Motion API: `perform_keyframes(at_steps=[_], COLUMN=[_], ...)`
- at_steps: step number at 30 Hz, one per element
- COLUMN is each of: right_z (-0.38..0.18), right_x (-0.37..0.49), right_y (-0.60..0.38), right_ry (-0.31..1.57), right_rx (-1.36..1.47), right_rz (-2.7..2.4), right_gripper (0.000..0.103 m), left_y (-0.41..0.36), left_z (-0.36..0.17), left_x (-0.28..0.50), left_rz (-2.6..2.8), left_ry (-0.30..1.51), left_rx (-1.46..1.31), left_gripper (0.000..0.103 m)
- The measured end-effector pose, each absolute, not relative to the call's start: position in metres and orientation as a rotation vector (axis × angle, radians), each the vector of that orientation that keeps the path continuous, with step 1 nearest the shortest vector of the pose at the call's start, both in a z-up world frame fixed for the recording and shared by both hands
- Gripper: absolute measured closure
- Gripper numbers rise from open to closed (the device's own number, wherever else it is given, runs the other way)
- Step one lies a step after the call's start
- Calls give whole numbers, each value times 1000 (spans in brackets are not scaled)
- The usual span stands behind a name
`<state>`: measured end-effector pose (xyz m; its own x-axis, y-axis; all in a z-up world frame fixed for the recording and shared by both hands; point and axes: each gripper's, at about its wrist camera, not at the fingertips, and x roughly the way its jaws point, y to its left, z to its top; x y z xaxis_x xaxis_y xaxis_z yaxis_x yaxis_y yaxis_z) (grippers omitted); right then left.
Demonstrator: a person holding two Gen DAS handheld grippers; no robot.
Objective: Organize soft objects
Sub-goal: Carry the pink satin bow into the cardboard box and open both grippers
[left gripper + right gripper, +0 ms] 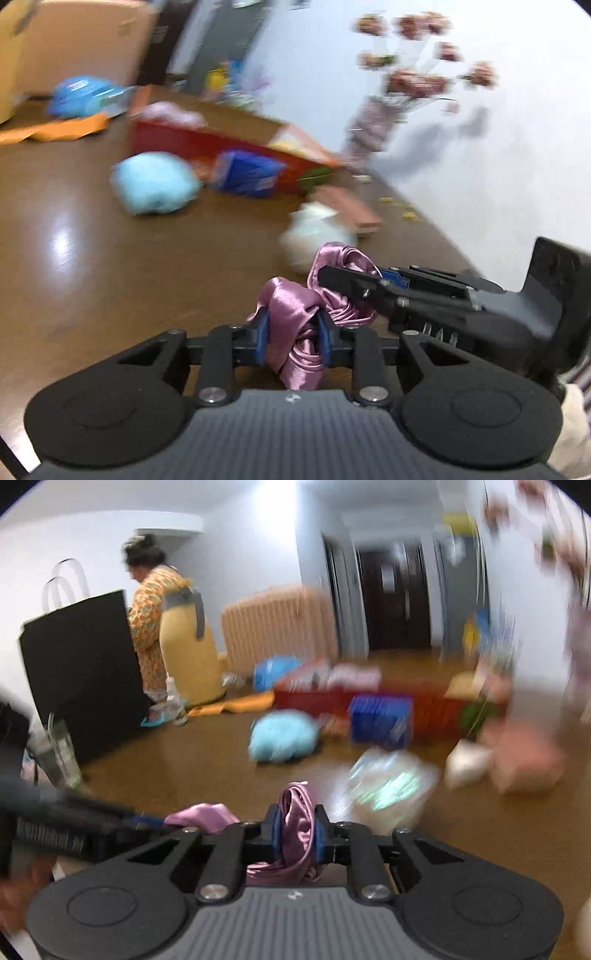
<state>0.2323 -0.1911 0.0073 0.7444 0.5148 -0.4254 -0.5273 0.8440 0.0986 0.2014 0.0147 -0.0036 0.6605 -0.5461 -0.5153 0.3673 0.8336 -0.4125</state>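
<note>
Both pairs of tongs grip one piece of shiny pink satin cloth [295, 314] held above a brown counter [92, 258].

In the left wrist view, the left tongs [293, 334] are pinched narrow on a bunched fold of the cloth between blue pads. The right tongs [354, 275] come in from the right side and clamp the cloth's far end, just ahead of the left tongs. The cloth runs as a twisted rope from the left tongs forward and to the right, with a loose tail hanging below the left pads.

In the right wrist view, the right tongs [295, 830] are closed narrow on the satin cloth [297, 812], which stands up between the pads. The left tongs [147, 819] reach in from the left, holding the other end.

Ahead of the tongs the view is blurred by motion. A fluffy light blue soft item [155, 182] lies ahead and to the left. Beyond it sits a blue packet [247, 173] against a long red box [221, 144]. A white soft item [314, 236] lies directly ahead of the cloth, with a pink box [351, 210] just behind it. A vase of pink flowers [373, 125] stands farther right by the white wall. A crinkly clear plastic bag [388, 779] lies just ahead of the right tongs. Far left, a person in an orange patterned garment [151, 620] stands behind a black bag [81, 664].
</note>
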Motion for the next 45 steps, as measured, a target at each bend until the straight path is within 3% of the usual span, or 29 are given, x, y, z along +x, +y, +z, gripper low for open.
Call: perform_keyframes(at_steps=[5, 13, 23, 30, 40, 45], right_z=[21, 10, 28, 52, 35, 15], right_x=[218, 263, 356, 453, 633, 674], right_y=[-268, -324, -297, -262, -167, -122], right_ry=[356, 424, 330, 380, 725, 902], right_rx=[7, -46, 44, 116, 226, 191], right_rz=[461, 324, 618, 609, 613, 590], right_gripper=[87, 87, 87, 90, 91, 84], left_y=[-53, -134, -69, -39, 24, 47], left_z=[8, 3, 37, 64, 44, 25], left_x=[220, 263, 312, 416, 567, 603], left_rz=[-674, -688, -475, -449, -246, -158], left_ry=[654, 704, 612, 624, 773, 875], left_rx=[-219, -168, -240, -248, -157, -80], left_gripper=[78, 78, 78, 78, 77, 62])
